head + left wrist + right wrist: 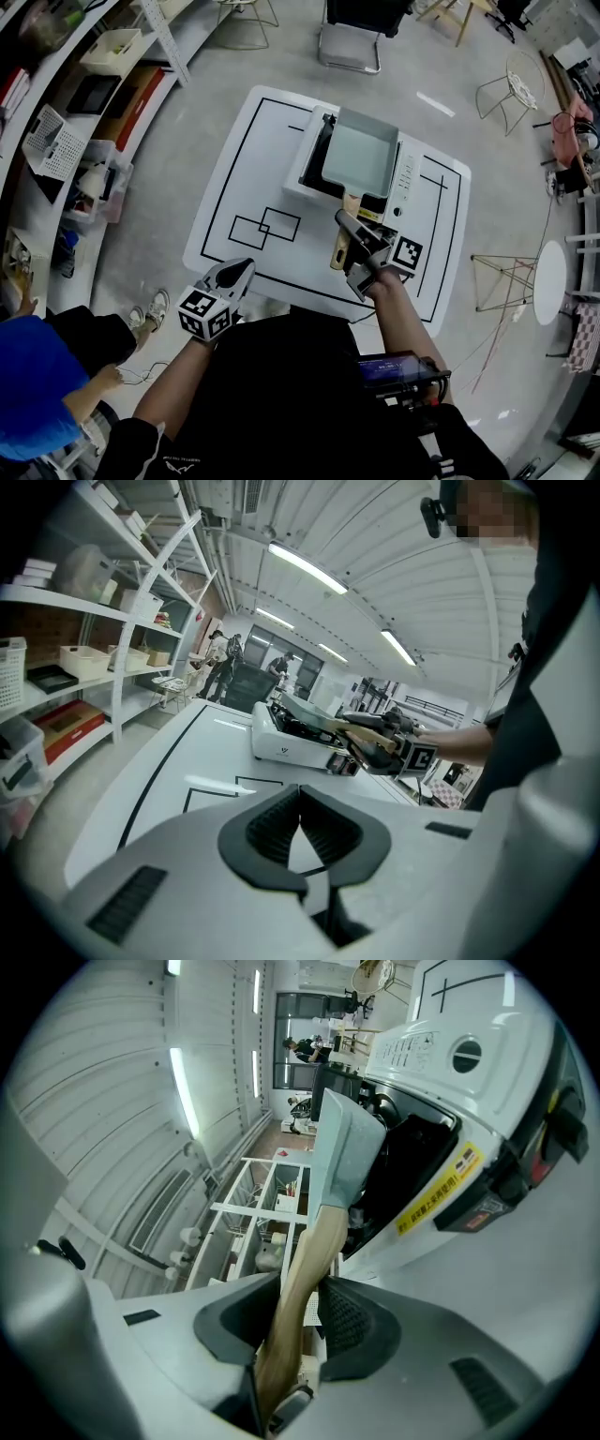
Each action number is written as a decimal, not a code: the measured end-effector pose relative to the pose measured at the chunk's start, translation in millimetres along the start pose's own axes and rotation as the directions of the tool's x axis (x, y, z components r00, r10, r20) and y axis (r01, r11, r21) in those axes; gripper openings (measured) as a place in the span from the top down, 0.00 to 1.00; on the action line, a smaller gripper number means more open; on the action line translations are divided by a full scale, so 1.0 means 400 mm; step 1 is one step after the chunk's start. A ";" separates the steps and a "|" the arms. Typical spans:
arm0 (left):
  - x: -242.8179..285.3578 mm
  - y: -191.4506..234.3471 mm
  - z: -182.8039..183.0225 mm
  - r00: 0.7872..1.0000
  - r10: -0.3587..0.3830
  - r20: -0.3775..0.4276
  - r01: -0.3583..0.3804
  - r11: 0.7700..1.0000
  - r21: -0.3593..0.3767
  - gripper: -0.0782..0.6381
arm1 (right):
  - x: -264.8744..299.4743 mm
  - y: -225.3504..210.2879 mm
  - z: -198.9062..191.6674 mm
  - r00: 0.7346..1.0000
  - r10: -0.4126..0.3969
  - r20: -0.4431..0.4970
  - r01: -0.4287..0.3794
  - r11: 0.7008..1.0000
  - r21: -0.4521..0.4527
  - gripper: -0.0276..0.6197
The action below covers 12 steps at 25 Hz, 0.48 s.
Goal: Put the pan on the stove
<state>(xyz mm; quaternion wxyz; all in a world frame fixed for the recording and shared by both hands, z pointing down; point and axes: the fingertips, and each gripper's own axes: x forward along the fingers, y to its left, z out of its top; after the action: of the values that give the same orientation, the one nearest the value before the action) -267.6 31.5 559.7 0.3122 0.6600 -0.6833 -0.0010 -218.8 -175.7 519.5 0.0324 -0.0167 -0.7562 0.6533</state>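
two grippers noted: left gripper [238, 273] closed, empty; pan handle [309, 1241] loosely flanked by right gripper [347, 228], jaws parted; pan [361, 155] seated on stove [408, 183].

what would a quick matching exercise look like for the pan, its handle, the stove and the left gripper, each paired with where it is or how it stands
Things:
1. pan
2. pan handle
3. stove
4. left gripper

Places or states:
A. jaws together, nothing between them
B. standing on the white table
C. between the jaws of the right gripper
D. resting on top of the stove

Pairs: 1-D, 2-C, 3-B, 4-A
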 end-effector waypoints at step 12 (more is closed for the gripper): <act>-0.013 -0.016 -0.015 1.000 -0.003 -0.013 0.003 1.000 0.004 0.88 | 0.018 -0.009 0.005 0.999 -0.022 0.034 0.023 0.999 -0.031 0.72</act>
<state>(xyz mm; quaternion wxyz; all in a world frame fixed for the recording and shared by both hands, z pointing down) -259.8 37.6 559.6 0.3153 0.6615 -0.6805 0.0042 -226.1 -177.8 522.8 0.0268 0.0022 -0.7668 0.6413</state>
